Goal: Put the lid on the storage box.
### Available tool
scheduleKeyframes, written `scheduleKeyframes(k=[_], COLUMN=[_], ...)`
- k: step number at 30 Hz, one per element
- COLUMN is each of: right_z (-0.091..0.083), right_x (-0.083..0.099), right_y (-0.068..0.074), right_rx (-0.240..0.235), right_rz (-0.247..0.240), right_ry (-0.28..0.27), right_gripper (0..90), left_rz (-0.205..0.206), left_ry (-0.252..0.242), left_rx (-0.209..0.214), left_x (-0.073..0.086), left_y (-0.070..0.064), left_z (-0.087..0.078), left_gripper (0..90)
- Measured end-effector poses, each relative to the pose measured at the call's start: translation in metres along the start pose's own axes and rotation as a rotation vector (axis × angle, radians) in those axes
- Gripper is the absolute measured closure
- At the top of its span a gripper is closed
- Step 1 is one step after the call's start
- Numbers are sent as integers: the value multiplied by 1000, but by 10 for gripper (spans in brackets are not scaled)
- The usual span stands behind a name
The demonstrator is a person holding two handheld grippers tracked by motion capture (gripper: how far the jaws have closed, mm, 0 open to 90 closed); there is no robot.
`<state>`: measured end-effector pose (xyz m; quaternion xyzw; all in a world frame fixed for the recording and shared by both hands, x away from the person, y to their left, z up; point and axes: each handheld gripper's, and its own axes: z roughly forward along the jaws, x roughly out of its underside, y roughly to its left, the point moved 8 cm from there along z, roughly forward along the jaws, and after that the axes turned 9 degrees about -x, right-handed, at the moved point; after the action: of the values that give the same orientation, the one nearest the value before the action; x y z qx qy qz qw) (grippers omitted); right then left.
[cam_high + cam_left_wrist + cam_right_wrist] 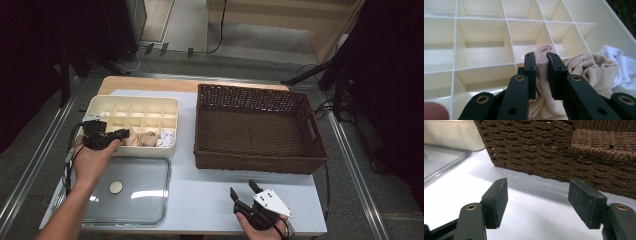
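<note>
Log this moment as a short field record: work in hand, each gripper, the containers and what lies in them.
work: lifting a beige sock out of the divided cream tray
left gripper: jaws closed on a fold of the beige sock, in the tray's near row
right gripper: open, holding nothing, above the table in front of the wicker basket
tray contents: a second beige sock and a white cloth in the near row
basket: nothing visible in it
clear lid: flat on the table, in front of the tray

A brown wicker basket sits beside a clear lid.
</note>
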<state>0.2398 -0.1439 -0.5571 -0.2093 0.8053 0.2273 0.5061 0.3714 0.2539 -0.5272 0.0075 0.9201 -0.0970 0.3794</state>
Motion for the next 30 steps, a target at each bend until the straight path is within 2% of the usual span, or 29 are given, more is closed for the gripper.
scheduleKeyframes(k=[2, 6, 8, 11, 13, 16, 17, 18, 20, 22, 25, 27, 28, 30], right_z=[0, 1, 2, 3, 2, 1, 1, 1, 1, 1, 2, 2, 3, 3], right_x=[0, 0, 0, 1, 1, 1, 1, 2, 1, 1, 2, 2, 2, 1], right_y=[-1, 0, 1, 1, 0, -1, -1, -1, -2, -1, 0, 1, 2, 3], right_rx=[2, 0, -4, -2, -1, 3, 2, 2, 3, 0, -4, -6, -8, -9], right_rz=[-1, 0, -5, -6, -1, 9, 9, 6, 3, 5, 3, 4, 2, 4], right_ry=[2, 0, 5, 9, 6, 6, 6, 7, 6, 2, 8, 10, 8, 6], right_gripper=[329, 329, 330, 329, 329, 329, 330, 330, 330, 330, 330, 330, 330, 330], left_rz=[39, 48, 51, 29, 27, -21, -25, -27, -20, -18, -12, -16, -24, -13], left_ry=[23, 27, 10, -20, -50, -134, -149, -147, -111, -104, -108, -109, -119, -133], left_rx=[-3, -5, -12, -6, -17, -33, -34, -22, 10, 5, -4, 9, 13, 30], left_x=[1, 2, 2, 1, -1, -8, -9, -8, -3, -2, -2, -2, -2, -3], left_y=[-2, -2, -3, -5, -5, 0, 0, -1, -6, -6, -5, -6, -5, -5], left_z=[1, 1, 1, 0, 0, -5, -6, -5, -1, 1, 2, 2, 1, -3], left_gripper=[797, 796, 783, 699, 591, 552, 573, 631, 751, 810, 817, 799, 775, 683])
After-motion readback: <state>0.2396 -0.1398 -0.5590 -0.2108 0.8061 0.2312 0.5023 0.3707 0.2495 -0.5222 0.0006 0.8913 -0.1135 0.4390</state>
